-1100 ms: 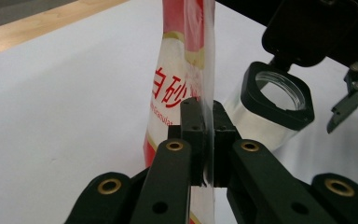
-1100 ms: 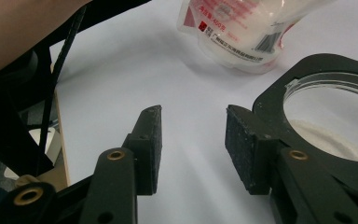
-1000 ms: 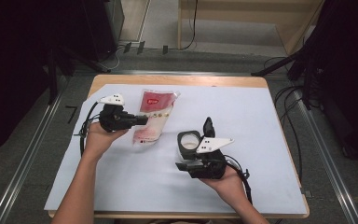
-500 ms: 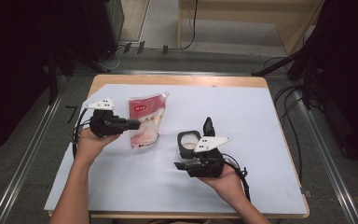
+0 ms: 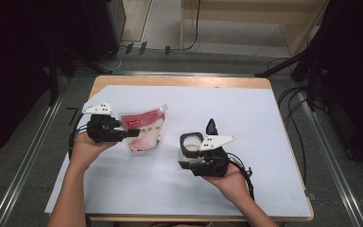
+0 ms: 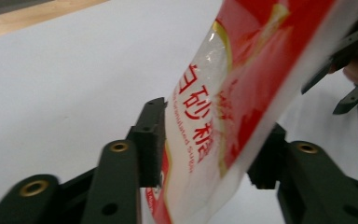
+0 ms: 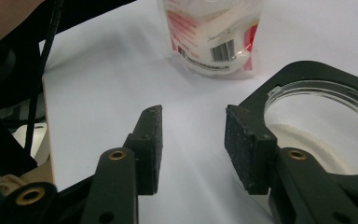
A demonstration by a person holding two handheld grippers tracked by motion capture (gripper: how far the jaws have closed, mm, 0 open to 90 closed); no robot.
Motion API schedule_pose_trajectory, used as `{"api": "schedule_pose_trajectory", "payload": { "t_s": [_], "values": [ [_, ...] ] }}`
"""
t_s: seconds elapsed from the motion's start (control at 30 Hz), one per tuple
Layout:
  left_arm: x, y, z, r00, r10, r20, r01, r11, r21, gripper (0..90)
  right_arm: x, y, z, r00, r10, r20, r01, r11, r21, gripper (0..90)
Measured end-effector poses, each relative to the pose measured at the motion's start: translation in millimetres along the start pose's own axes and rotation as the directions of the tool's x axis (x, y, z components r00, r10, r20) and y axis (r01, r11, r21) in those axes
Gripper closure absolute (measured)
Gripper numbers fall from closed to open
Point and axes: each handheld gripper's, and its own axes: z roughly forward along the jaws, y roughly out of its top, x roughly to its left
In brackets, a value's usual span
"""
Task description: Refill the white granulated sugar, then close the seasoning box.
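A red and white bag of sugar (image 5: 144, 130) stands tilted on the white table cover (image 5: 264, 123), left of centre. My left gripper (image 5: 131, 134) reaches it from the left. Its jaws have just been opening, and the bag (image 6: 214, 93) stands between them, leaning by the left pad (image 6: 154, 140). My right gripper (image 5: 185, 161) rests near the front middle, open with bare table between its pads (image 7: 151, 140). Just past its right jaw sits a clear round dish (image 7: 326, 130) in a black holder (image 5: 191, 142), with white powder inside. The bag (image 7: 214, 42) stands ahead of it.
The table's wooden edge (image 5: 179, 81) runs along the far side. Cables trail from both grippers, one toward the front right (image 5: 246, 175). Free room lies on the right half and along the front of the cover.
The left hand has drawn the bag left and nearer, and its jaws have parted from the bag. The right hand and the dish have not moved.
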Motion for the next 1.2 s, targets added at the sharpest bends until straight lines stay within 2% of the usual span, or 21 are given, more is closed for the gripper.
{"api": "schedule_pose_trajectory", "payload": {
  "t_s": [0.17,0.2,0.33,0.47,0.6,0.8,0.9,1.07,1.2],
  "values": [
    [-0.4,-0.4,-6.9,0.9999,-0.016,-0.002,0.016,0.9995,-0.029,47.1,-2.5,1.3,-3.1,0.9999,0.014,0.005,-0.014,1.000,-0.004,58.6],
    [-0.4,-0.7,-8.9,0.9999,-0.017,0.003,0.017,0.9995,-0.026,45.6,-3.0,1.6,-3.9,0.9998,0.016,0.007,-0.016,1.000,-0.003,59.0],
    [-1.1,-2.7,-17.4,0.9992,-0.032,-0.024,0.032,0.9994,-0.012,42.3,-5.4,3.1,-7.2,0.9997,0.020,0.015,-0.020,1.000,-0.001,61.1],
    [1.1,-5.4,-25.0,0.9981,-0.044,-0.043,0.045,0.9990,0.007,40.5,-8.7,3.5,-10.1,0.9991,0.040,0.017,-0.040,0.999,-0.002,64.1],
    [3.0,-8.1,-30.7,0.9973,-0.064,-0.036,0.064,0.9978,0.014,40.4,-11.3,4.2,-13.0,0.9986,0.052,0.011,-0.052,0.999,-0.002,68.7],
    [5.9,-11.9,-37.3,0.9966,-0.072,-0.041,0.073,0.9967,0.035,39.4,-15.5,5.9,-19.5,0.9974,0.072,0.010,-0.072,0.997,-0.004,75.6],
    [6.8,-13.6,-40.7,0.9965,-0.071,-0.044,0.072,0.9968,0.035,39.0,-17.6,6.8,-23.0,0.9970,0.076,0.012,-0.076,0.997,-0.005,81.5],
    [9.0,-16.8,-45.9,0.9945,-0.091,-0.052,0.093,0.9950,0.036,38.2,-20.3,9.9,-29.3,0.9966,0.082,0.010,-0.082,0.997,0.006,90.0],
    [10.9,-20.3,-48.4,0.9928,-0.099,-0.067,0.102,0.9940,0.038,38.1,-23.7,13.7,-36.8,0.9962,0.085,0.015,-0.085,0.996,-0.002,90.0]
  ]
}}
